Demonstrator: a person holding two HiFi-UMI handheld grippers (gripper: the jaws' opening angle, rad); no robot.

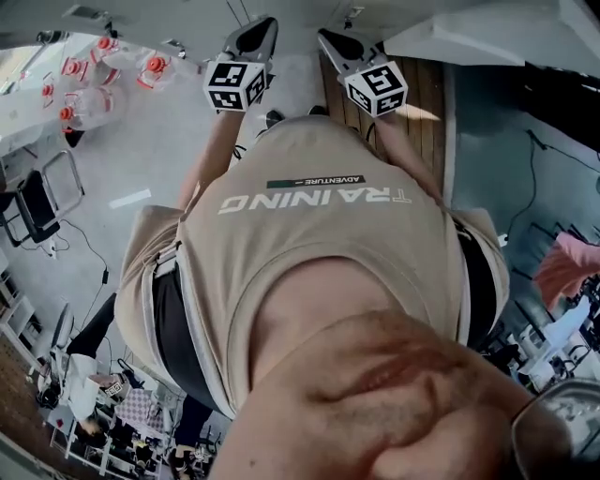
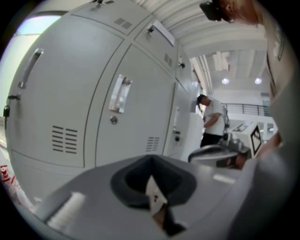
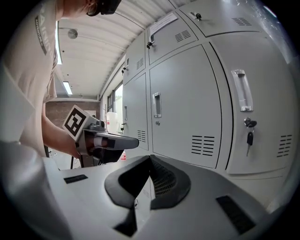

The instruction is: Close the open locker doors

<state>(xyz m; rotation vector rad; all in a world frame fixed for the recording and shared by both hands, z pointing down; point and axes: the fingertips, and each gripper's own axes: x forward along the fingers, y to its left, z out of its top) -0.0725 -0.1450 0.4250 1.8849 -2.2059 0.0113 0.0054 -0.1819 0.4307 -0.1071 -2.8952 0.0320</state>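
Observation:
A row of grey locker doors (image 2: 136, 112) fills the left gripper view; the near ones lie flush, each with a handle (image 2: 119, 93) and vents. Farther along, one pale door (image 2: 190, 136) seems to stand out from the row. In the right gripper view the same kind of doors (image 3: 185, 108) are flush, one with a key (image 3: 250, 133) in its lock. My left gripper (image 2: 151, 158) and right gripper (image 3: 150, 157) are shut on nothing, held side by side off the lockers. From the head view both show past my chest: left gripper (image 1: 262, 26), right gripper (image 1: 328, 39).
A person in a white shirt (image 2: 213, 119) stands farther down the row. Large water bottles (image 1: 94, 84) and a chair (image 1: 42, 202) are at the head view's left, a wooden floor strip (image 1: 427, 122) at the right. My own torso (image 1: 309, 244) blocks most of that view.

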